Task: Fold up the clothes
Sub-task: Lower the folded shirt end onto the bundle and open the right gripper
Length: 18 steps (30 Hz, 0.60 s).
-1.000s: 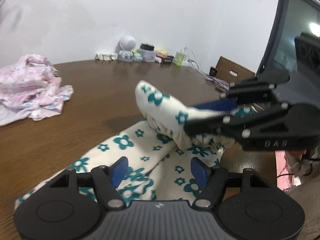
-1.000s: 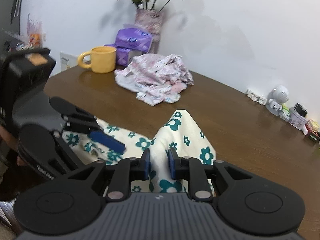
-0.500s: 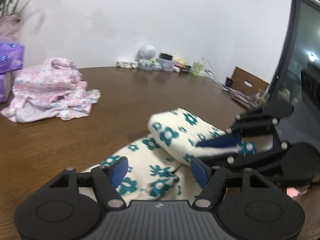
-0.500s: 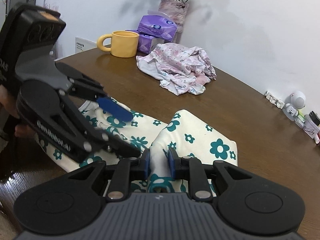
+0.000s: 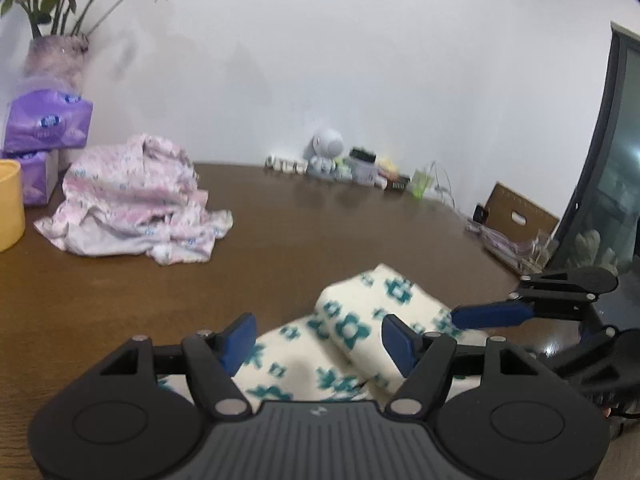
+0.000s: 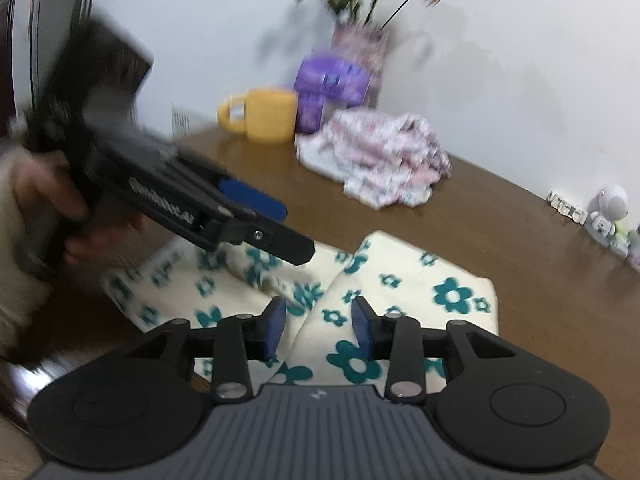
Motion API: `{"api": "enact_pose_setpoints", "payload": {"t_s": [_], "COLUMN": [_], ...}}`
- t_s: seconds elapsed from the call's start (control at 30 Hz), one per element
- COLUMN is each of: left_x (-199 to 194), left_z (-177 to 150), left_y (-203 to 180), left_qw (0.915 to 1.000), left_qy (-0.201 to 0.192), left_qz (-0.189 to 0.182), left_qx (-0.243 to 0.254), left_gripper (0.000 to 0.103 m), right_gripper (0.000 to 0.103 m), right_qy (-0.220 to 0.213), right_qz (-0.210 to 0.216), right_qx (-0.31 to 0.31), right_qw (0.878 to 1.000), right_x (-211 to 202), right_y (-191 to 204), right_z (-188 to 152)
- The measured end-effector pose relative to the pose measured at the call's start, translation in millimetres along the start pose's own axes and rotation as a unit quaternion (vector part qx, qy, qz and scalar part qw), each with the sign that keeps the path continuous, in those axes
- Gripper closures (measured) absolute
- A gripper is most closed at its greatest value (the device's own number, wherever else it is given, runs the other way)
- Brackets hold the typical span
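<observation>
At table's near edge: right gripper [image 6: 318, 326], jaws opening, pads clear of the folded floral garment [image 6: 404, 292] beneath. Left gripper [image 5: 318, 338] at 9 o'clock, jaws released above it. At 12 o'clock: crumpled pink garment [image 6: 380, 156].

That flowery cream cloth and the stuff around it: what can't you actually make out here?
- Cream floral garment: near edge hidden behind the right gripper, its jaws opening.
- Trinkets by the wall, left wrist view: too small.
- Left gripper, right wrist view: motion-blurred.
</observation>
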<state>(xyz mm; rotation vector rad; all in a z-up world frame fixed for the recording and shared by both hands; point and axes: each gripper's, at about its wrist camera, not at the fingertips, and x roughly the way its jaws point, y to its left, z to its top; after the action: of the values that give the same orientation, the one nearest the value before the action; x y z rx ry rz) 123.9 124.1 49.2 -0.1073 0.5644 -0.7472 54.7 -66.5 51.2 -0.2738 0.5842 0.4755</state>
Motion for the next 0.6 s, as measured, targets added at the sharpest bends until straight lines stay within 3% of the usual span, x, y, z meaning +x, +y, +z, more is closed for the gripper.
{"api": "enact_pose_setpoints", "payload": {"t_s": [0.17,0.27,0.37,0.47,0.53,0.6], "left_x": [17,36,55,70,71,65], "left_z": [5,8,9,5,3,2], "left_y": [-36,-44,-43,-37,-32,-27], "left_qw": [0.9999,0.9996,0.9973,0.9931,0.9901,0.9853], "left_qy": [-0.007,0.001,0.013,0.031,0.033,0.021], "left_qz": [0.011,0.023,0.049,0.082,0.093,0.099], "left_qx": [0.008,-0.016,-0.054,-0.077,-0.1,-0.138], "left_gripper": [0.038,0.051,0.065,0.072,0.072,0.065], "right_gripper": [0.065,0.066,0.073,0.073,0.073,0.073], "right_qy": [-0.028,-0.017,-0.012,-0.009,-0.008,-0.012], "right_qz": [-0.042,-0.052,-0.027,-0.009,0.0,0.01], "right_qx": [0.063,0.112,0.147,0.157,0.154,0.149], "right_qw": [0.997,0.992,0.989,0.987,0.988,0.989], "right_x": [-32,-34,-25,-18,-14,-14], "right_y": [-38,-65,-82,-88,-87,-87], "right_z": [-16,-29,-39,-48,-52,-53]}}
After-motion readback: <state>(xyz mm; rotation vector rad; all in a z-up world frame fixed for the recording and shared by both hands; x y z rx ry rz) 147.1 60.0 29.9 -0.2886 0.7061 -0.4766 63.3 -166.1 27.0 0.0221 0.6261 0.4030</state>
